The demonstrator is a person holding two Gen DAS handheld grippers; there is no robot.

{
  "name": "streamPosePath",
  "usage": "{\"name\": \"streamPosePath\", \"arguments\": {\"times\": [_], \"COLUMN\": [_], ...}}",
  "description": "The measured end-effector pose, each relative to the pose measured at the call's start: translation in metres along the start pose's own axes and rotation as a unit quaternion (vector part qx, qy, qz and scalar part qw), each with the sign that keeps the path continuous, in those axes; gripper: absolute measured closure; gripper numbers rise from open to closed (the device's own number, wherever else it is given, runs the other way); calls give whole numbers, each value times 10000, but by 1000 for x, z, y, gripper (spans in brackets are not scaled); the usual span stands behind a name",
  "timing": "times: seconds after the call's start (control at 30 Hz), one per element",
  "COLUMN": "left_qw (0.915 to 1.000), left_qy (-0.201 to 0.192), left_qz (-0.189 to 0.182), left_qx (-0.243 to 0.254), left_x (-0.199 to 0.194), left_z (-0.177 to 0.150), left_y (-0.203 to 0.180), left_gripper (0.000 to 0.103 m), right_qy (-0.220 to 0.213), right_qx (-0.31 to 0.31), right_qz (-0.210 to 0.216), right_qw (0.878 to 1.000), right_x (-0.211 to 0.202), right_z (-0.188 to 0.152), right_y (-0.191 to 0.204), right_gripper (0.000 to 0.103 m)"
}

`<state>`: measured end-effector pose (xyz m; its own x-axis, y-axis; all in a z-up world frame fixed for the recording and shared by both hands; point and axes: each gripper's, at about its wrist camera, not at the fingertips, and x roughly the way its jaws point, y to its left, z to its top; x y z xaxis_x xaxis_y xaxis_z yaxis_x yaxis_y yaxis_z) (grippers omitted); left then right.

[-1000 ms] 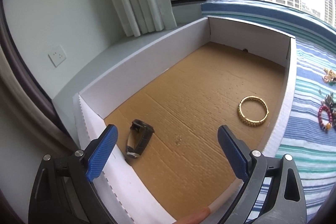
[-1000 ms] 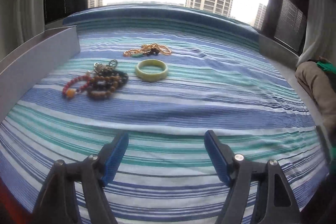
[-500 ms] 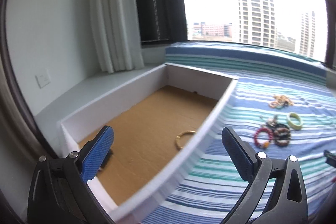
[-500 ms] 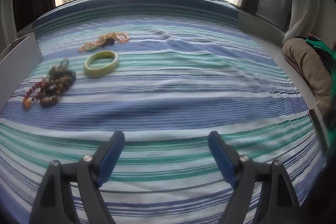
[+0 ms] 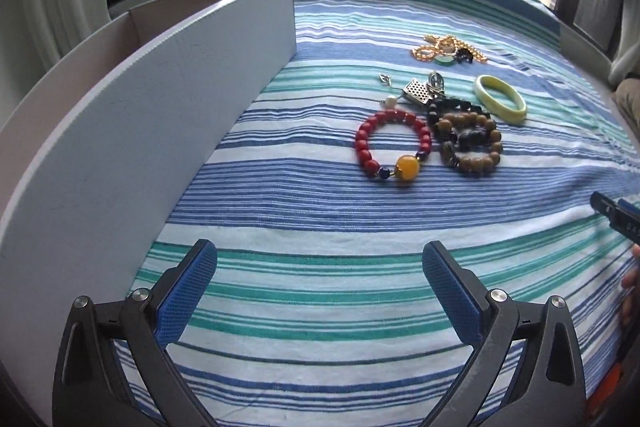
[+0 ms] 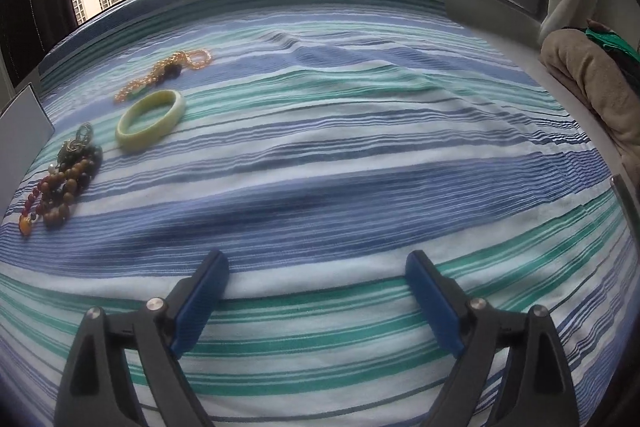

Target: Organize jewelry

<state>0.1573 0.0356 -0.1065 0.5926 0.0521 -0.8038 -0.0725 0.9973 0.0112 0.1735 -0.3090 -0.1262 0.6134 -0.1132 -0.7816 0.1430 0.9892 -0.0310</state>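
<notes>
Jewelry lies on the striped cloth: a red bead bracelet (image 5: 390, 147) with a yellow bead, brown wooden bead bracelets (image 5: 474, 143), a pale green bangle (image 5: 500, 99), a gold chain (image 5: 444, 49) and small metal charms (image 5: 418, 91). The white box (image 5: 160, 95) stands to their left; its inside is hidden. My left gripper (image 5: 320, 287) is open and empty, low over the cloth in front of the red bracelet. My right gripper (image 6: 318, 299) is open and empty; the bangle (image 6: 152, 119), gold chain (image 6: 168, 69) and bead bracelets (image 6: 60, 191) lie far left of it.
The striped cloth (image 6: 360, 147) covers the surface up to the window. A beige bundle of fabric (image 6: 592, 79) lies at the right edge. Part of the right gripper (image 5: 618, 217) shows at the right edge of the left wrist view.
My left gripper has swung from inside the box out to the right and now faces the jewelry on the cloth. My right gripper has turned slightly right, so the jewelry sits further left.
</notes>
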Motion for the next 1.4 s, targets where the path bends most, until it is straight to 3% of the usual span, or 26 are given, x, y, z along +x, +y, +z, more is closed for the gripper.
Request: {"name": "streamPosePath", "arguments": {"times": [0.13, 1.4], "left_qw": [9999, 9999], "left_qy": [164, 86], "left_qz": [28, -119], "left_qx": [-25, 17], "left_x": [14, 18], "left_z": [-3, -3], "left_y": [2, 6], "left_gripper": [0, 0], "right_qy": [-1, -5], "right_qx": [8, 23], "right_qz": [8, 25], "right_qw": [10000, 10000], "right_x": [0, 1], "right_z": [-1, 0], "right_y": [1, -1], "right_gripper": [11, 10]}}
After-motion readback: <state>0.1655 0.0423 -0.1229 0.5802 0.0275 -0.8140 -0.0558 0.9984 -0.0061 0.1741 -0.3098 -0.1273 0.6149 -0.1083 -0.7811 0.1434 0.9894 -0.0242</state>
